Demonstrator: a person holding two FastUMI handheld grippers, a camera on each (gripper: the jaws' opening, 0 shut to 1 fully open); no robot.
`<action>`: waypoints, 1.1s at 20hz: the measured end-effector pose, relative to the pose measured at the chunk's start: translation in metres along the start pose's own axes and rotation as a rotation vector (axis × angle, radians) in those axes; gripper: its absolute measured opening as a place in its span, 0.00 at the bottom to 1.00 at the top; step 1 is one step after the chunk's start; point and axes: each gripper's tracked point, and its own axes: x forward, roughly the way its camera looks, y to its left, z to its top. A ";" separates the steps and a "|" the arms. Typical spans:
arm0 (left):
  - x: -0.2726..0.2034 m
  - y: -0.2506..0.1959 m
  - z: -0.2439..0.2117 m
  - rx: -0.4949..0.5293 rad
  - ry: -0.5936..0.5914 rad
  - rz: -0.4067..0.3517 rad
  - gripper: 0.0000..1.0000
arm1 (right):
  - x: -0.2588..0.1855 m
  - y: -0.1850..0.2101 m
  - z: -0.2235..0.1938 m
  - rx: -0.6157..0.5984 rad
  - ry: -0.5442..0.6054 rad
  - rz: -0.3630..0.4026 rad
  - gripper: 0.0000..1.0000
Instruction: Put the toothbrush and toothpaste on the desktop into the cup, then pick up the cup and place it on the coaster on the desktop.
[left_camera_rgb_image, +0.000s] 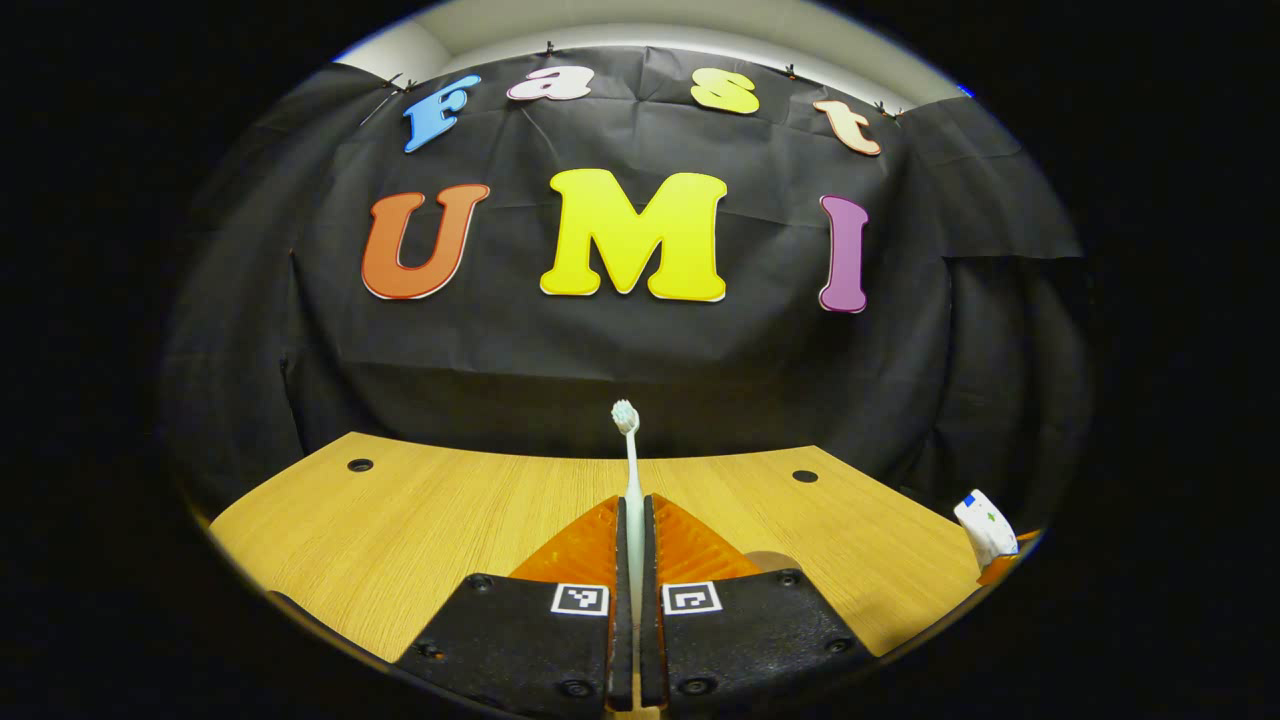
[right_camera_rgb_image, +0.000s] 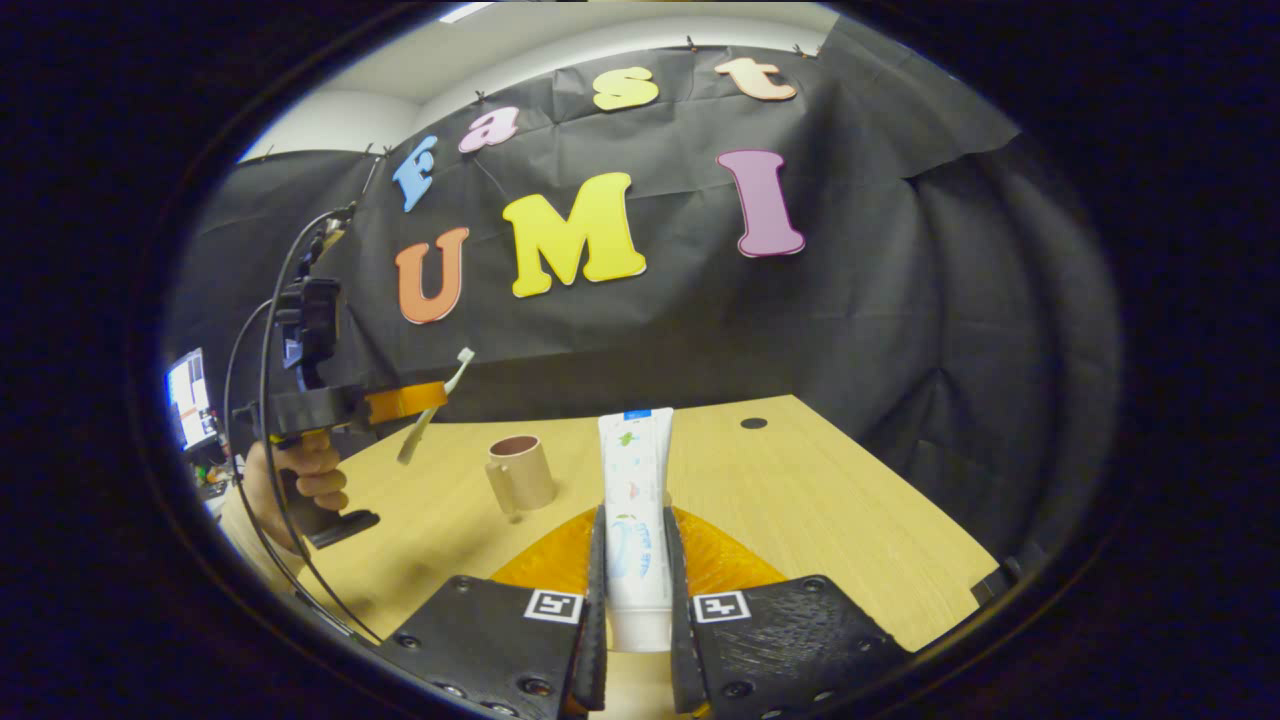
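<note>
Both items held aloft; cup empty.

Desk bears the cup, nothing in it. Right gripper clamps the toothpaste; left gripper clamps the toothbrush. Both drops and the coaster placement remain; coaster unlocated.

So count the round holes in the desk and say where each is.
2. In the left gripper view, one hole sits near the far left corner of the desk, the other hole near the far right. More may be hidden.
</note>
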 end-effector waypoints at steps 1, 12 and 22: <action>0.015 -0.002 0.004 0.002 -0.007 -0.011 0.05 | 0.002 0.000 -0.001 0.008 -0.004 0.010 0.25; 0.088 0.005 -0.001 0.018 -0.039 0.054 0.06 | 0.019 -0.005 -0.030 -0.011 0.053 0.037 0.25; 0.089 0.001 -0.001 0.023 -0.038 0.060 0.09 | 0.017 -0.004 -0.047 -0.048 0.078 0.036 0.26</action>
